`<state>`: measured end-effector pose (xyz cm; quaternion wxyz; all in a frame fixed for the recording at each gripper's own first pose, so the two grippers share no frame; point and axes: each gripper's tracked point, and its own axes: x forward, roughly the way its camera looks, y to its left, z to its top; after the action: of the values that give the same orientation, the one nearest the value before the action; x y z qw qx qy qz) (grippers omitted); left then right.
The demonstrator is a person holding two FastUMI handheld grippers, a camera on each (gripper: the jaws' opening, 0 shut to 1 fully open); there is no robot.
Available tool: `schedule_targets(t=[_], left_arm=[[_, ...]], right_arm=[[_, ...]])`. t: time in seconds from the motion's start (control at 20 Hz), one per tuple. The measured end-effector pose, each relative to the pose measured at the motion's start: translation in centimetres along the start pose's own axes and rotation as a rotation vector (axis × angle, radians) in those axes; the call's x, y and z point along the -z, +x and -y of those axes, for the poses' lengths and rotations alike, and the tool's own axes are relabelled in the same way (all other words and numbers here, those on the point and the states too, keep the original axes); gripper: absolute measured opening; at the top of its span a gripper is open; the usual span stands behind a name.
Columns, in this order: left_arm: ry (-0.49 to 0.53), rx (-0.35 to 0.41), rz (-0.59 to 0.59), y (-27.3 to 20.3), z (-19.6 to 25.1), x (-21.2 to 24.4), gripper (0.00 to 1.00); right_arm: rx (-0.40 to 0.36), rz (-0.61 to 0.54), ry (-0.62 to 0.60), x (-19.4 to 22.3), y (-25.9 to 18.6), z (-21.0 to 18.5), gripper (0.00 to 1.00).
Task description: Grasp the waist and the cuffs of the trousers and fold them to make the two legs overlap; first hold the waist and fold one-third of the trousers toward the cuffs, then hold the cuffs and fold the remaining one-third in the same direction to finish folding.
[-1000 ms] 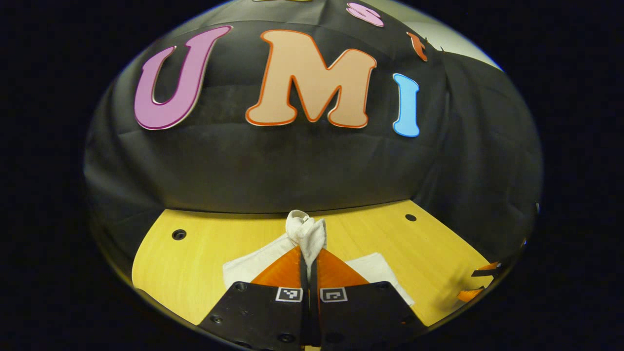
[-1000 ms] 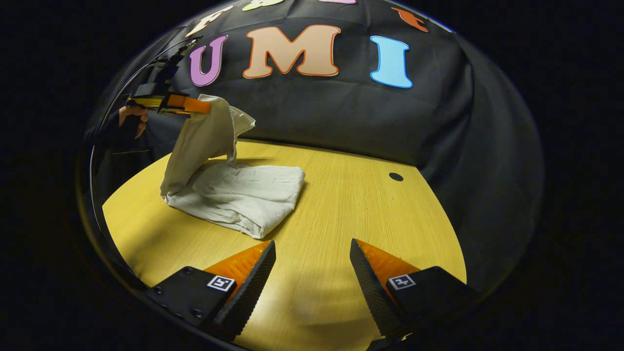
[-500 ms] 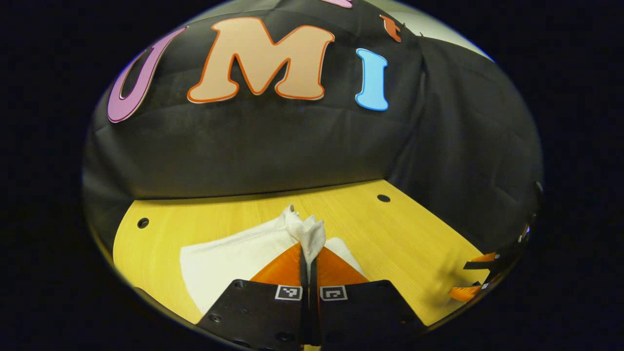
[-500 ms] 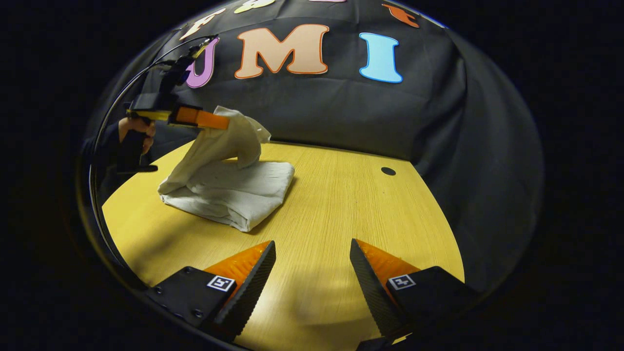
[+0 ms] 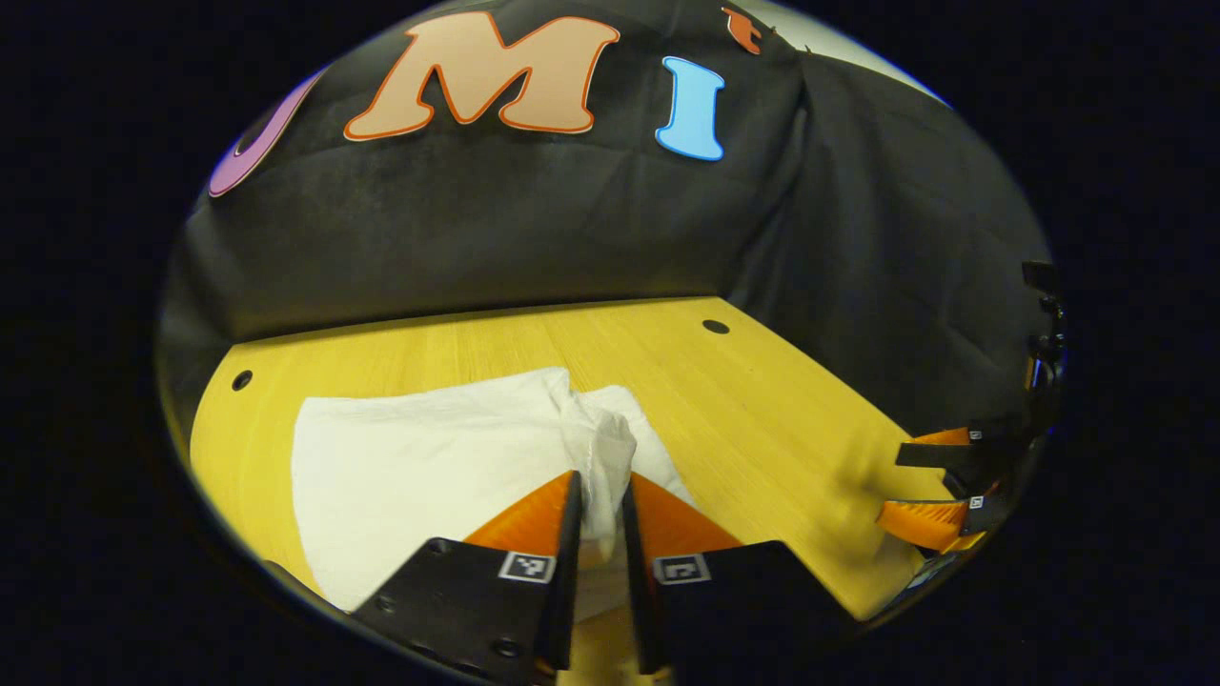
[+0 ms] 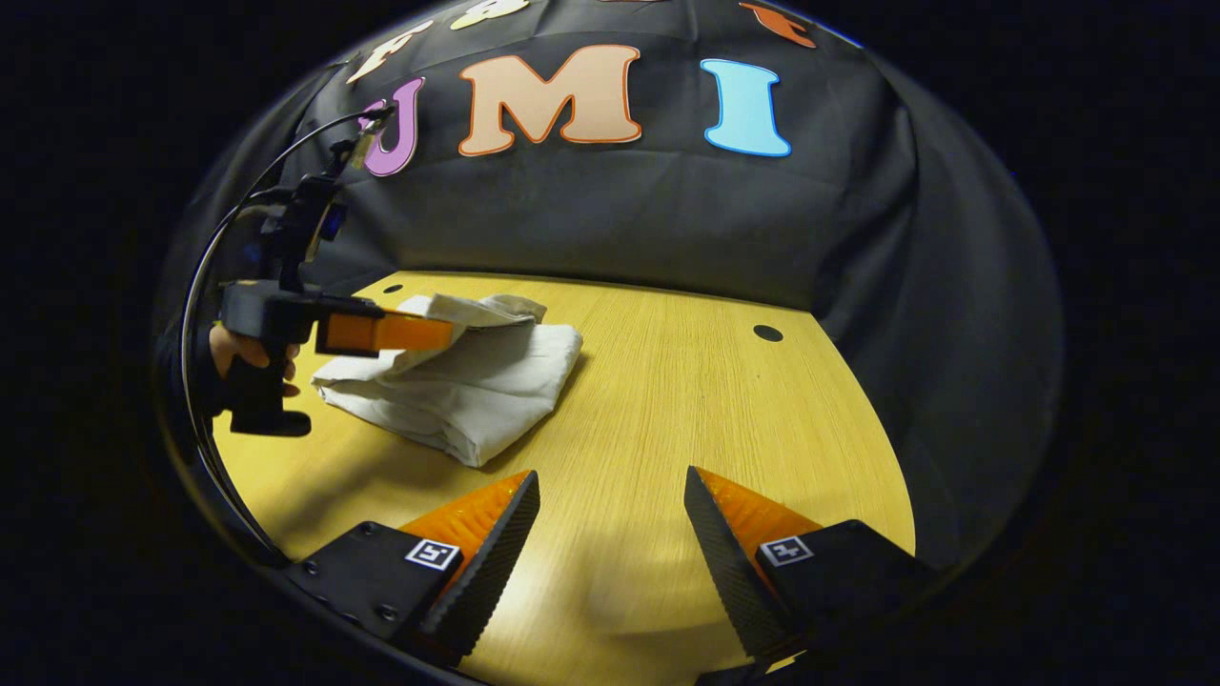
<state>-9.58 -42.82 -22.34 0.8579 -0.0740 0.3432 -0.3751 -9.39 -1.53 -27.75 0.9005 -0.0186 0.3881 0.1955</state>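
While lowering the cuff end onto the stack, keep the left gripper (image 5: 599, 486) low and level, ease the bunched cloth toward the far edge, and release only once flat. Grips, or merely brackets, a tuft of the trousers (image 5: 410, 457) between slightly parted fingers; cannot tell whether pinched or let go. Right gripper (image 6: 610, 495) spread wide, holding nothing, poised over bare counter (image 6: 667, 400), well apart from the cloth. Folded into a thick, roughly rectangular pad toward the counter's left rear, rumpled at the held corner. Pale, soft, matte woven cloth, creased, with rounded fold edges; probably prone to slump or spring back, so worth smoothing afterward. Yellow wood-grain counter, smooth, dotted with small dark holes (image 6: 767, 333).
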Motion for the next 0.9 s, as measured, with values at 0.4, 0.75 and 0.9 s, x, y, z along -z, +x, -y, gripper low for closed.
schedule_targets(t=[0.4,0.75,0.9], left_arm=[[0.112,-0.198,0.198,-8.8,-6.7,-6.4,0.95],[0.19,-0.467,0.35,-21.0,-16.0,-11.4,0.94],[0.219,-0.55,0.42,-25.6,-18.9,-13.2,0.94]], right_arm=[[-0.002,0.171,0.071,-8.1,-0.2,-4.1,0.98],[0.023,0.431,0.025,-19.3,-3.4,-9.9,0.98],[0.054,0.539,0.034,-22.7,-4.6,-11.1,0.98]])
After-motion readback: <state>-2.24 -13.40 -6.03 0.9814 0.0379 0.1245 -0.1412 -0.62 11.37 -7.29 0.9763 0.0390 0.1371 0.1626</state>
